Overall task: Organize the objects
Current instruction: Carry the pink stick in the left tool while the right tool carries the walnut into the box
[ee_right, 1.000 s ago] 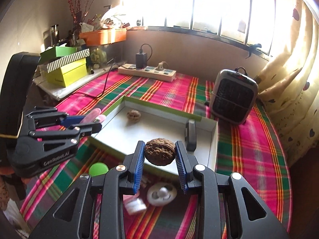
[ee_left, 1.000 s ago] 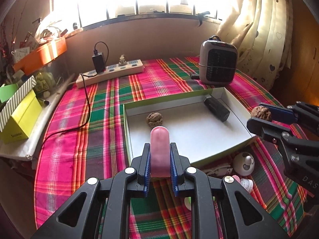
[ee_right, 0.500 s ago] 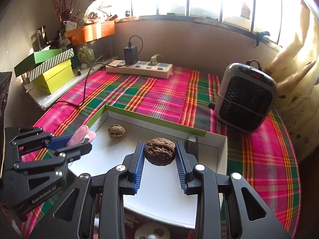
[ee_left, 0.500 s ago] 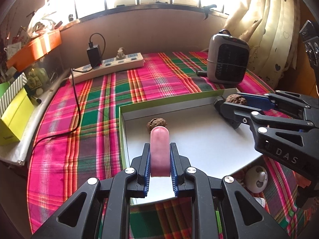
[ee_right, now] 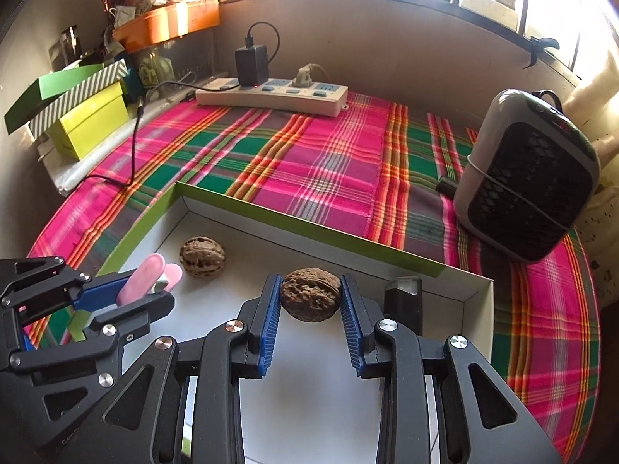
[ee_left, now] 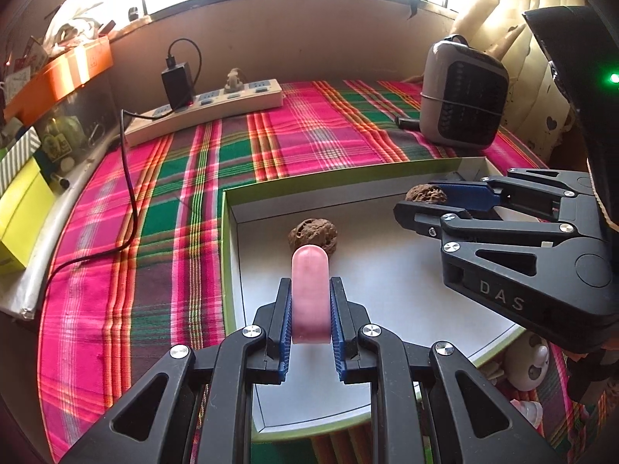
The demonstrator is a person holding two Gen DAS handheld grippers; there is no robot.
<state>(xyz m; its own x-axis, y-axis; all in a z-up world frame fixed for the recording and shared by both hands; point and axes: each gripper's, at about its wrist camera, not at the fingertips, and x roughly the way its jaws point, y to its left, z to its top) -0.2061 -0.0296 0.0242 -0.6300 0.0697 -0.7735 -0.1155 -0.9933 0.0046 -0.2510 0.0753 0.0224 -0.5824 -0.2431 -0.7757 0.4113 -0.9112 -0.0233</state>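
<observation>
A shallow white box with a green rim [ee_left: 226, 239] [ee_right: 309, 228] lies on the plaid cloth. My left gripper [ee_left: 310, 301] [ee_right: 154, 288] is shut on a flat pink clip [ee_left: 310, 294] [ee_right: 141, 278] and hovers over the box's left part. My right gripper [ee_right: 310, 297] [ee_left: 421, 203] is shut on a brown walnut [ee_right: 310, 294] [ee_left: 425, 195] above the box's far side. A second walnut [ee_left: 312, 235] [ee_right: 202, 257] rests on the box floor just beyond the pink clip. A small black object [ee_right: 402, 301] lies inside at the far right corner.
A grey fan heater [ee_left: 462, 94] [ee_right: 528, 181] stands beyond the box at the right. A white power strip [ee_left: 205, 106] [ee_right: 271, 94] with a black charger and trailing cable lies at the back. Yellow and green boxes [ee_right: 89, 120] sit at the left. Small white items [ee_left: 530, 363] lie beside the box's near right.
Both grippers have moved forward and down over the box, each keeping its object. The right gripper with its walnut went from outside the box's right edge to above its far side.
</observation>
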